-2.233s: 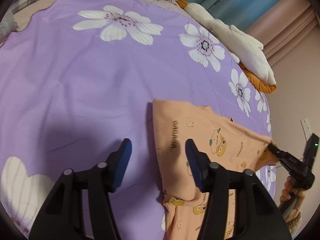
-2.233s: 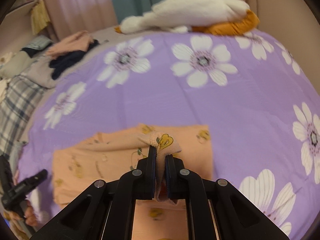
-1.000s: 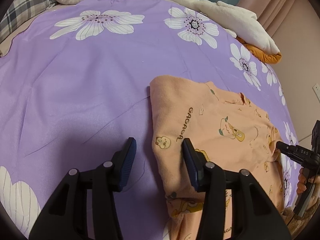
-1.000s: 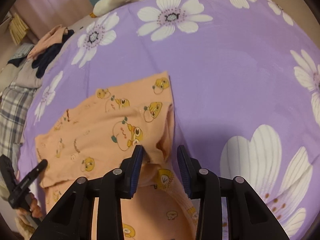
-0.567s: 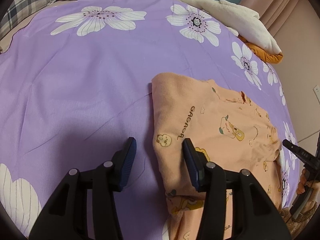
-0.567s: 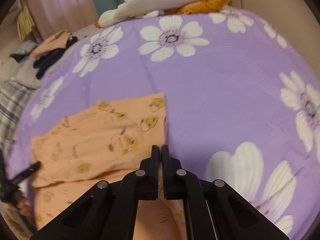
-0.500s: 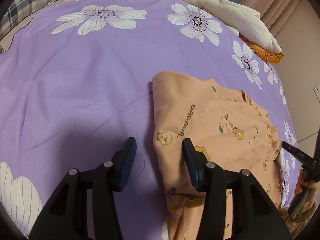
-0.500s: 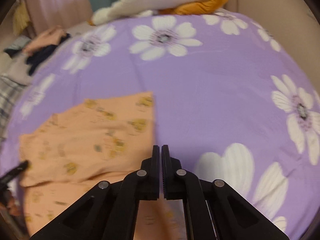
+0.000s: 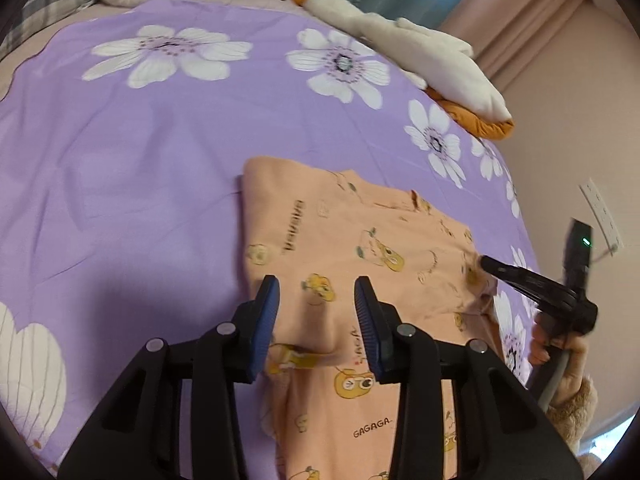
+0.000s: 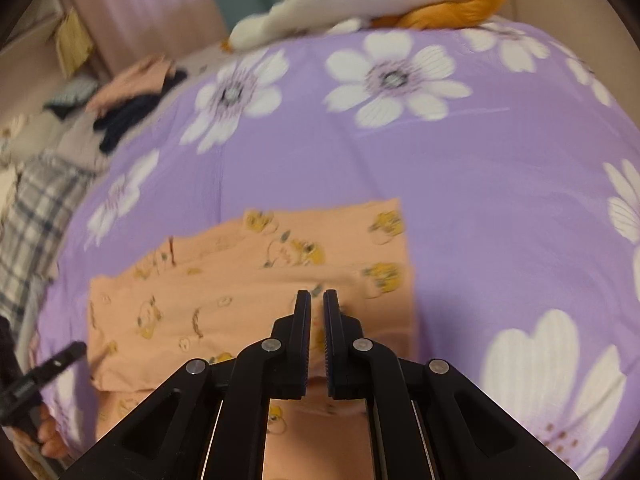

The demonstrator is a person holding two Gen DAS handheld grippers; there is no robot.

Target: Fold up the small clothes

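Change: right gripper (image 10: 317,300) let go of the folded flap, then clenched empty; left gripper (image 9: 316,304) shifted over the garment's near-left part, jaws just narrowing.
Meaning: side fold of the peach garment (image 9: 360,248) probably laid; next fold likely ahead.
Right jaws: closed together, nothing between, tips at the garment's right edge; contact unclear through blur.
Left jaws: part open, released, cloth between but not pinched.
Garment: flat on the purple floral bed (image 9: 120,184).
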